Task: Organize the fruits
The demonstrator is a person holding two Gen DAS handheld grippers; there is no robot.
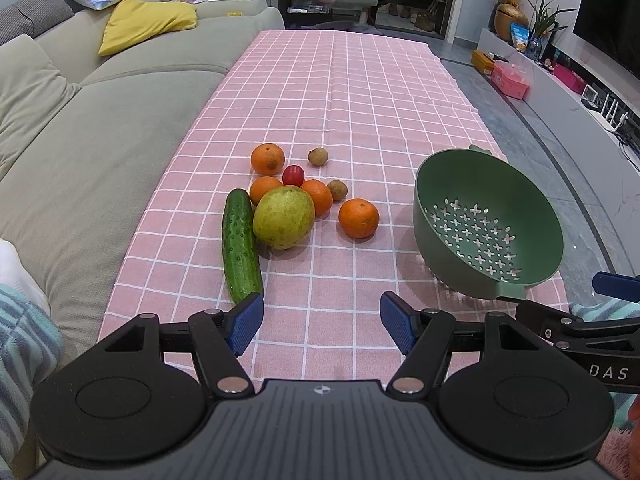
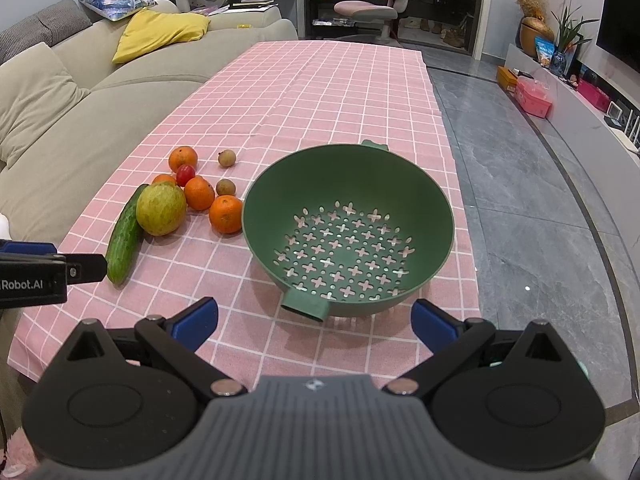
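Both grippers hang over the near end of the tabletop, which is covered in a pink cloth with a white grid, and both tilt downward toward it. The left gripper has its blue-padded jaws spread wide with nothing between them, just short of the near tip of the long dark green cucumber. The right gripper is also spread and empty, with the stub handle of the round green plastic colander just ahead of its gap. The colander sits at the right, tilted, its cross-shaped holes showing. To its left the fruit lies clustered: a large yellow-green pear-like fruit touching the cucumber, four orange tangerines, one partly hidden behind the big fruit, a small red tomato, and two small brown round fruits too small to identify. A grey sofa runs along the left.
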